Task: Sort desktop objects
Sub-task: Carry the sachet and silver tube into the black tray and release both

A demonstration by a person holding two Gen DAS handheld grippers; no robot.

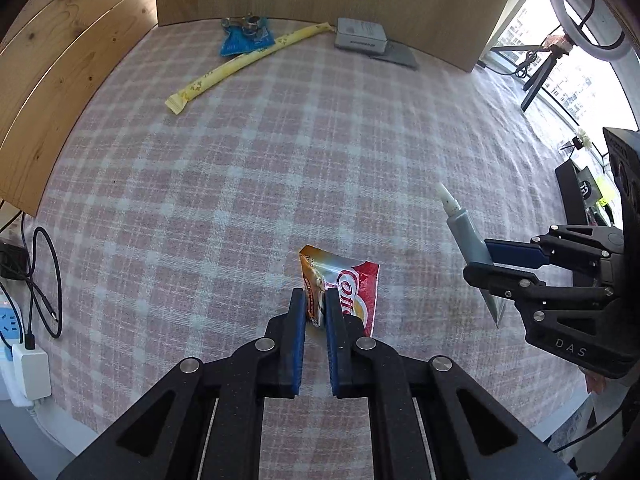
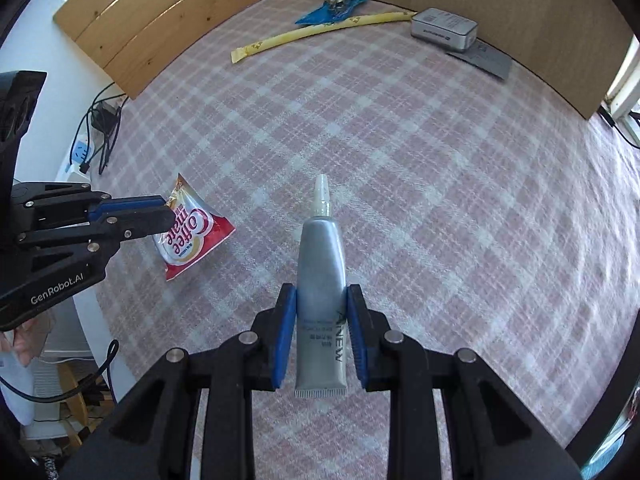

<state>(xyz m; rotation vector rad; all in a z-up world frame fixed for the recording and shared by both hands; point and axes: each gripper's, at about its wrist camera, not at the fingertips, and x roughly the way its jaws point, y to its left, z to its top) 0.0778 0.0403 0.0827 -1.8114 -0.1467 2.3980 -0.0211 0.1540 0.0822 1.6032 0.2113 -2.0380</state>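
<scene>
Left wrist view, left hand-held gripper (image 1: 315, 300) pinching a coffee creamer packet (image 1: 352, 284), right hand-held gripper (image 2: 322, 300) clamped on a silver tube (image 2: 322, 280).

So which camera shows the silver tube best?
The right wrist view: the silver tube fills the centre, clamped in the right gripper, cap and lettering visible. The left wrist view shows it only sideways at the right edge, partly hidden by that gripper's fingers.

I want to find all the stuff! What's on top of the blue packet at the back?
Small shiny metal pieces sit on top of the blue packet. They look like clips or rings, too small to tell. The part of the packet beneath them is hidden.
</scene>
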